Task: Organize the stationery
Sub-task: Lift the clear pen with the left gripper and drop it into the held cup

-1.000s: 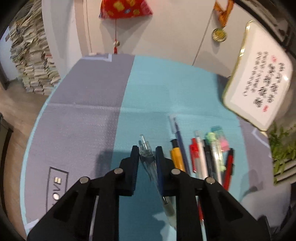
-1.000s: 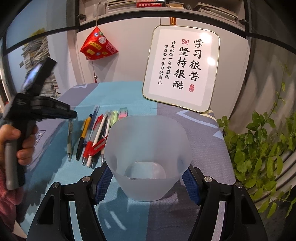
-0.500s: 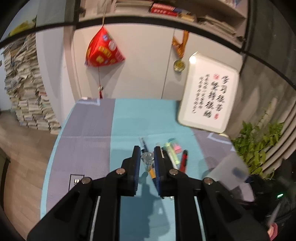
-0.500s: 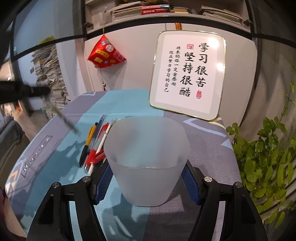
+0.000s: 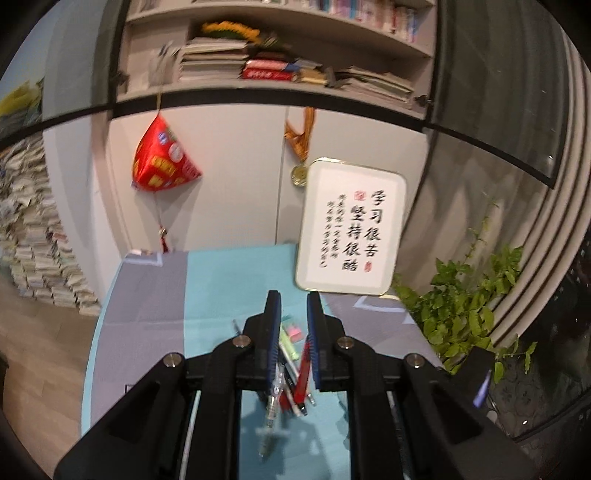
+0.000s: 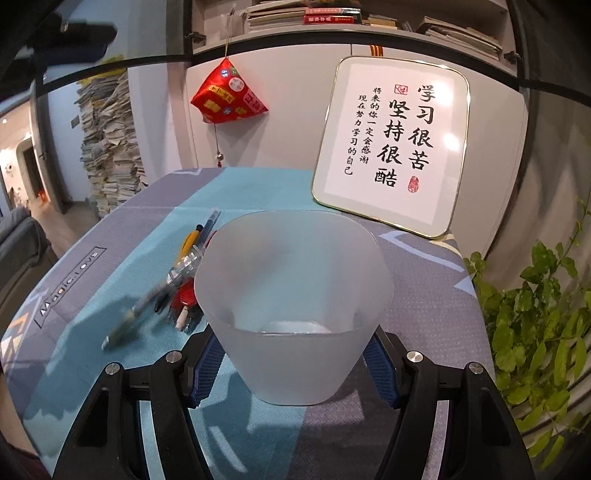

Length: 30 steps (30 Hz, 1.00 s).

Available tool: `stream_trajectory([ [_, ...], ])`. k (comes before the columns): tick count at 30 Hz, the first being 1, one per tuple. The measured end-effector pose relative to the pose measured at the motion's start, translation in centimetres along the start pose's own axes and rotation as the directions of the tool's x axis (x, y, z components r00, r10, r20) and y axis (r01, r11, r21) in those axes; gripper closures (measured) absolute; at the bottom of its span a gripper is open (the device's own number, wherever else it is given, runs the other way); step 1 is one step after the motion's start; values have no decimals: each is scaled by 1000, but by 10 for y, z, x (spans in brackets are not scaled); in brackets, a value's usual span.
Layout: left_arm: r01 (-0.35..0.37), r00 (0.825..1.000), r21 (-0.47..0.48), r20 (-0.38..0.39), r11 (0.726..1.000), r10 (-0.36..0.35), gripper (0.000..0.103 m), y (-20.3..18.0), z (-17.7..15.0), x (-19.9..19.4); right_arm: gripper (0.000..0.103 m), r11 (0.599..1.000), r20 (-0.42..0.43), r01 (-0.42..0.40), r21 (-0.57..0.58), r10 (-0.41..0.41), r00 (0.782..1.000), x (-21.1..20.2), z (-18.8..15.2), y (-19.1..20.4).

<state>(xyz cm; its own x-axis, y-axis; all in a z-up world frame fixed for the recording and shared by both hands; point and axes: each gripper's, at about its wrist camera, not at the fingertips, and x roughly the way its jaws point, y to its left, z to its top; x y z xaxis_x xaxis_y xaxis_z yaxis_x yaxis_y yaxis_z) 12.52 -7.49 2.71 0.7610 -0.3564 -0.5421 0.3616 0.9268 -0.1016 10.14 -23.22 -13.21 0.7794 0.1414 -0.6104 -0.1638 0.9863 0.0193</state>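
My right gripper (image 6: 293, 365) holds a frosted plastic cup (image 6: 291, 295) above the table, its jaws closing a little more with the pads pressed on the cup's sides. High over the table, my left gripper (image 5: 293, 299) has its jaws nearly together and nothing shows between the tips. It appears blurred at the top left of the right wrist view (image 6: 74, 33). A clear pen (image 6: 147, 306) is blurred low by the table, away from that gripper (image 5: 270, 406). Several pens (image 6: 192, 243) and highlighters (image 5: 290, 332) lie in a row left of the cup.
A framed calligraphy board (image 6: 391, 147) leans against the wall at the table's back right. A leafy plant (image 6: 535, 314) stands off the right edge. A red ornament (image 6: 229, 96) hangs on the wall. The blue and grey mat (image 6: 110, 258) stretches left of the pens.
The left gripper rose away from the table. The clear pen it gripped is no longer between its fingers and shows blurred down by the pen row. The right gripper kept the cup still.
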Motion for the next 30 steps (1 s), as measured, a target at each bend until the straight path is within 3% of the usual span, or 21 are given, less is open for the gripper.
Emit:
stream_trajectory([
  [4,15,998,10,-60,1000,-14,85,1,-9,8,33,1000,-1,6,-7,-6,1000,0,-1,1],
  [5,4,996,22,-92,1000,-2,69,2,-17,17,33,1000,-3,14,-18,-15,1000,0,-1,3],
  [7,-19,988,38,-151,999,24,51,5,-34,34,33,999,-3,22,-29,-22,1000,0,-2,6],
  [13,3,952,132,-303,991,37,56,3,-81,94,33,1000,-1,-2,2,2,1000,0,-1,-2],
  [16,17,945,189,-325,982,46,61,-1,-94,112,33,1000,-2,3,-1,-3,1000,0,-1,-1],
  [19,-29,938,235,-329,972,107,70,-3,-102,124,33,1000,-2,3,0,-3,1000,0,-1,-1],
  [30,-25,925,249,-361,968,116,71,-5,-110,142,33,1000,0,-7,14,7,1000,-1,-1,-3],
])
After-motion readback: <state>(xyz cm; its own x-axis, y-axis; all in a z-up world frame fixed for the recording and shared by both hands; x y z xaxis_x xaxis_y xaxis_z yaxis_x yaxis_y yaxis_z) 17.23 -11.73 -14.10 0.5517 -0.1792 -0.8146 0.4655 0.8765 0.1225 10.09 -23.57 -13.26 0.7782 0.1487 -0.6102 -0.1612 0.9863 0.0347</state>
